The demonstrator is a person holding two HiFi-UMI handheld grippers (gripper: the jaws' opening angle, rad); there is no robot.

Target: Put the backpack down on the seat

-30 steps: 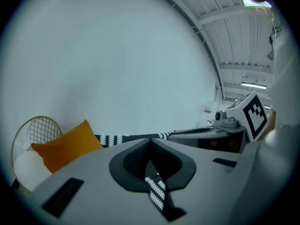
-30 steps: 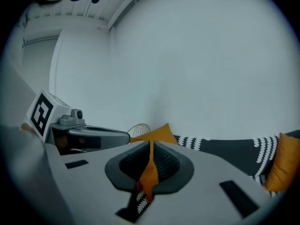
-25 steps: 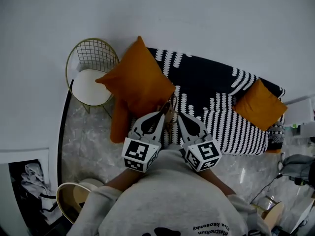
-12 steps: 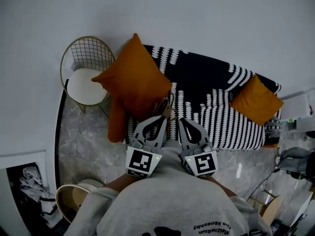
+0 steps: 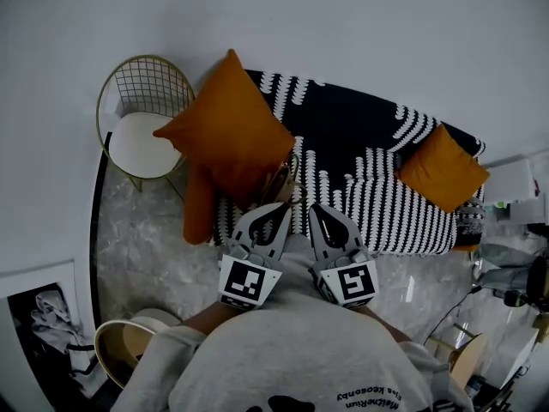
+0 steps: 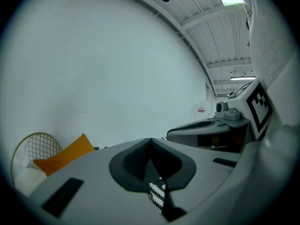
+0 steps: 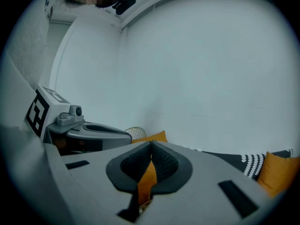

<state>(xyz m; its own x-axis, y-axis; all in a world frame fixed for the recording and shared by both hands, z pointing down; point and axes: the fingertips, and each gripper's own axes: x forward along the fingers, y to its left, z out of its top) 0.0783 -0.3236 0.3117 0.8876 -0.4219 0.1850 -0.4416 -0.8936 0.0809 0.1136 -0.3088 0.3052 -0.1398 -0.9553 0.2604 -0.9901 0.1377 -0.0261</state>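
Just ahead of the 2 grippers' tips, between them, a small brown looped thing, seemingly the backpack [image 5: 286,181], appears to rest upright on the sofa [image 5: 369,157] against the orange cushion [image 5: 227,127]. The left gripper [image 5: 284,207] and right gripper [image 5: 314,207] are both pressed together, empty, the left slightly nearer.

Left gripper [image 6: 150,141] jaws together — orange cushion [image 6: 65,155] lower left.

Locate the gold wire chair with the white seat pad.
Head view, upper left: the gold wire chair stands by the wall, just left of the large orange cushion at the left end of the black-and-white patterned sofa.
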